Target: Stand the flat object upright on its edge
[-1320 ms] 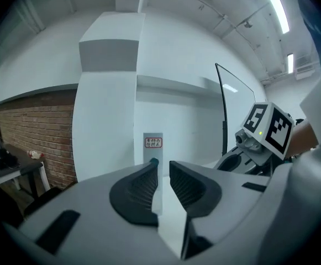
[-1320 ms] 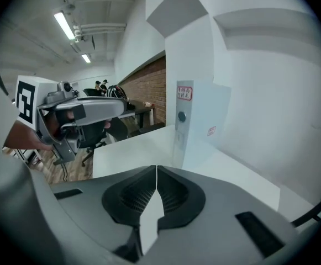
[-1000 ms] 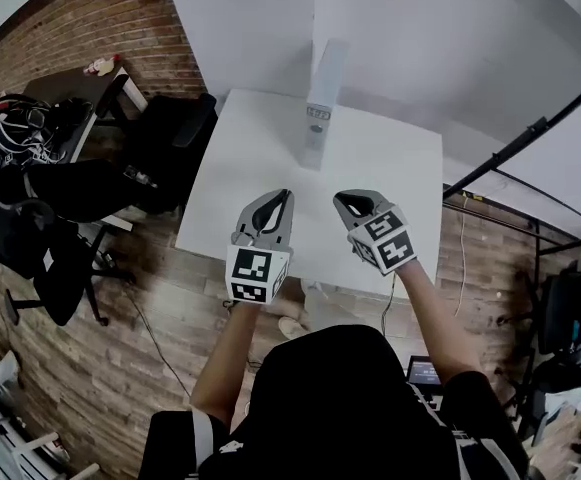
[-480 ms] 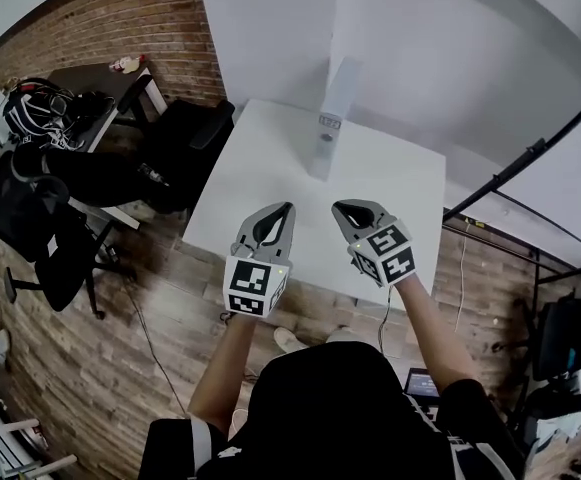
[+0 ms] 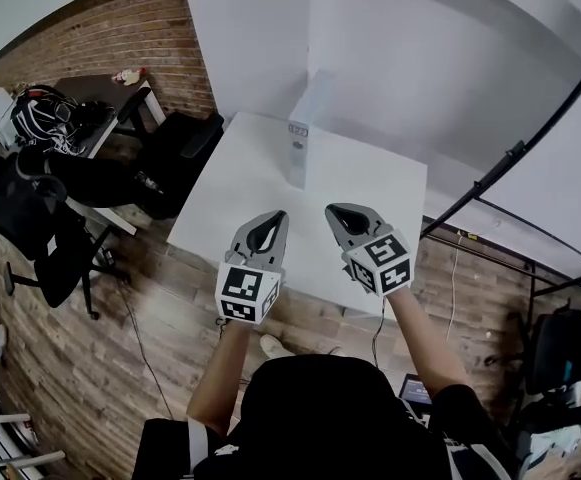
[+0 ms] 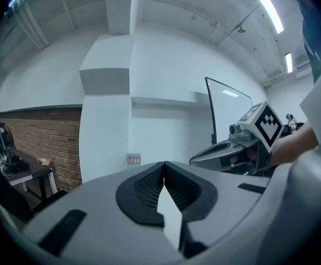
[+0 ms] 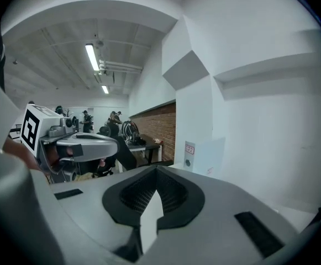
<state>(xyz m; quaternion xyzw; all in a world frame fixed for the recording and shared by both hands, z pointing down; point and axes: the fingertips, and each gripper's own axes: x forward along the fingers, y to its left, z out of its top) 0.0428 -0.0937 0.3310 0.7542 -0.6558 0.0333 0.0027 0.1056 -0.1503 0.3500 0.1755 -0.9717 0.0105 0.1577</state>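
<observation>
The upright binder (image 5: 299, 148) on the counter (image 5: 232, 203) looks stiff, light and tippy; I'd pinch its top edge. Left tongs (image 5: 276, 217) and right tongs (image 5: 333, 211) are closed, empty.

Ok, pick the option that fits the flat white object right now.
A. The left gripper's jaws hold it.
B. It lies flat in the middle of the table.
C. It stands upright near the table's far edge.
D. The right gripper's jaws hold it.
C: the flat white object stands on its edge at the far side of the table, while the left gripper and right gripper are shut on nothing near the near edge.
</observation>
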